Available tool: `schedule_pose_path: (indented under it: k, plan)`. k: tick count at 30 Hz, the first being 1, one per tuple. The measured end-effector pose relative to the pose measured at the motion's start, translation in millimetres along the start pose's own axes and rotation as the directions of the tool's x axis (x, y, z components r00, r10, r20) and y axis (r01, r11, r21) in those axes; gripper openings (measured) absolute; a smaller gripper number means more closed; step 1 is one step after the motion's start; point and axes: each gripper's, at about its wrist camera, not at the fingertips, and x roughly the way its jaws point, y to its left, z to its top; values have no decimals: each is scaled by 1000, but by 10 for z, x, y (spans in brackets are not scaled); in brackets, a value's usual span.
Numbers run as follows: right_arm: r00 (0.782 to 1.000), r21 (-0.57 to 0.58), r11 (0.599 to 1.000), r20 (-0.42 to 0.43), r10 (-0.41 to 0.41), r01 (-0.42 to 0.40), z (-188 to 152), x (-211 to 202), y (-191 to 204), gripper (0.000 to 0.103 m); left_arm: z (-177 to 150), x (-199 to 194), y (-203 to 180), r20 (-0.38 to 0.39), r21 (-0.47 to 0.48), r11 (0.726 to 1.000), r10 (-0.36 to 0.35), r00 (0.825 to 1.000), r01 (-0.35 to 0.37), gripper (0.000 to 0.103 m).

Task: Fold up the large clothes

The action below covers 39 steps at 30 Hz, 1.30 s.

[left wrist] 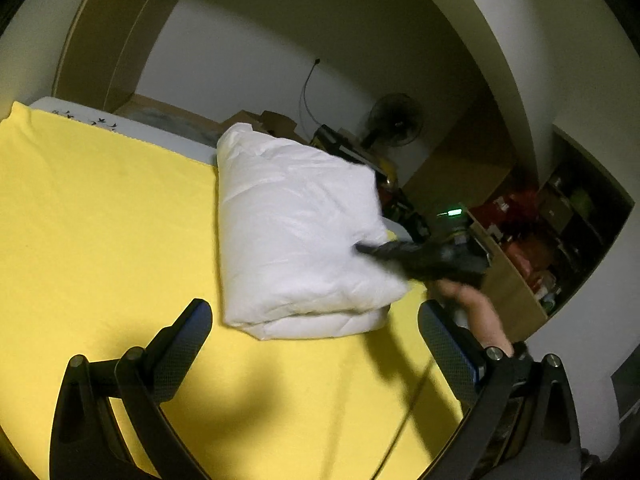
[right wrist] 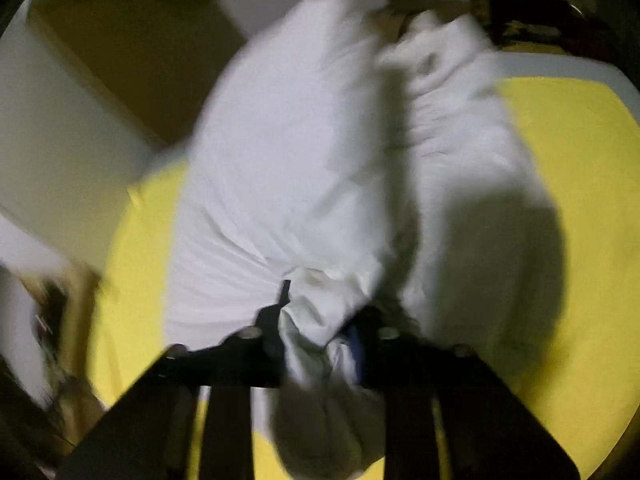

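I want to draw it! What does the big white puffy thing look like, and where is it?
Find the yellow sheet spread over the bed. On its far right side lies the white bundle, folded into a thick, puffy block. It is the only white, pillow-like lump there, and the right claw pinches its edge.

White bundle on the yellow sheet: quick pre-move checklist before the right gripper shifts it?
1. Right gripper pinching fabric: ok, jaws closed on a bunch of the white bundle.
2. Left gripper free: ok, jaws wide open, nothing between them.
3. Bundle folded: ok, layered edges show at its near side.
4. Bundle fully on the yellow sheet: cannot tell, its far right corner seems to reach past the edge.
5. Grip depth: cannot tell, the right wrist view is blurred.
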Motion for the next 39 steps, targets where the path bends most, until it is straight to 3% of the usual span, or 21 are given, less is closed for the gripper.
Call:
schedule_pose_path:
  k: [1,4,7,9,12,16,20,26,30,34,39]
  plan:
    - [997,-3,1000,71,15,-15,-1,-210,-19,15,6,0,8,-1,-1,1000,3,1000,-3,103]
    - [986,-3,1000,164,-4,4,-69,-458,-154,14,47,-5,47,9,-19,1000,18,1000,-18,103]
    - [994,47,999,110,-3,-2,-198,-178,-505,14,92,71,44,9,-28,999,41,999,-40,103]
    - [989,54,996,129,65,-72,-284,-59,-674,16,116,206,34,-12,-28,998,54,998,-55,103]
    - [963,30,980,194,186,-196,-398,91,-974,18,192,402,18,-44,-1,994,107,993,-107,103]
    - [949,49,962,187,255,-268,-470,206,-1242,19,530,692,7,-19,49,975,216,976,-215,103]
    - [950,32,963,178,258,-268,-370,327,-1267,19,1000,1188,-69,8,110,949,295,955,-294,103]
    - [949,25,962,175,263,-272,-365,313,-1379,19,1462,2441,-196,-23,193,916,363,931,-353,103]
    - [954,22,965,161,255,-261,-272,358,-1317,19,1437,3075,-120,-17,282,851,466,885,-443,103]
    - [958,18,968,154,243,-248,-184,376,-1171,19,1348,3288,203,-54,214,875,455,889,-435,103]
    - [960,4,971,152,235,-238,-170,297,-1077,19,1226,3394,287,-10,225,844,501,865,-486,103]
